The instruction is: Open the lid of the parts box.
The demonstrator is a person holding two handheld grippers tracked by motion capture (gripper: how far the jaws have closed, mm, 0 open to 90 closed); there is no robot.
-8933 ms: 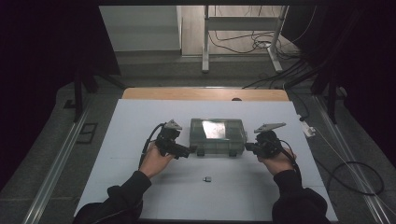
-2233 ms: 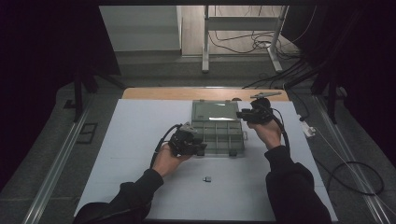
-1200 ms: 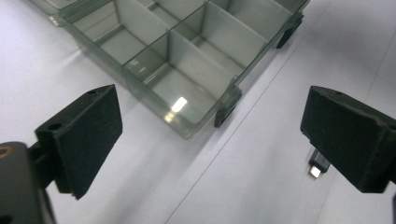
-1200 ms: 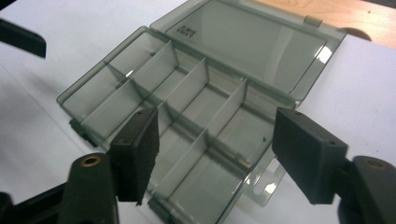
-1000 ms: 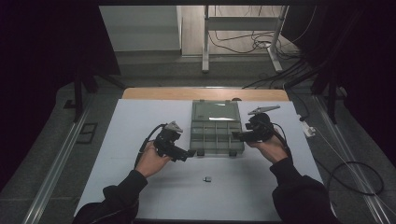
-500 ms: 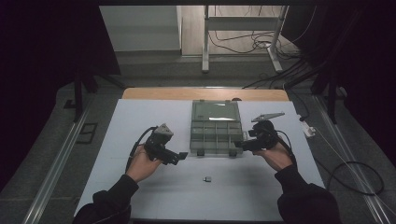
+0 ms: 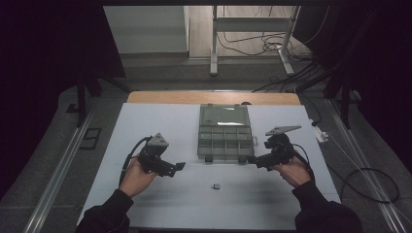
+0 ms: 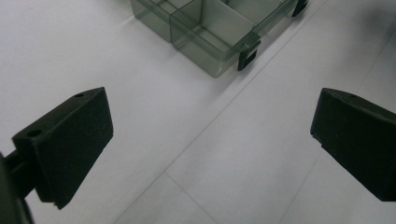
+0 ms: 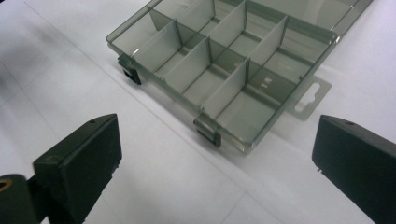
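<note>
the box (image 7: 225, 138) lies open on the table (image 7: 160, 116). both grippers, left (image 7: 179, 166) and right (image 7: 252, 159), have wide, empty fingers; the right's just opened. next: pick up the small piece (image 7: 216, 186) at 6 o'clock from the box.

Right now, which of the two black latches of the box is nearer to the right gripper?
The latch at the organizer box's front right corner; right gripper points beside it.

White table (image 7: 160, 121) bears open compartment box (image 7: 224, 138) and small part (image 7: 216, 186).

One compartment box (image 7: 225, 137), one small dark part (image 7: 216, 186) and two handheld grippers, left (image 7: 178, 167) and right (image 7: 252, 159), on one white table (image 7: 165, 121)
</note>
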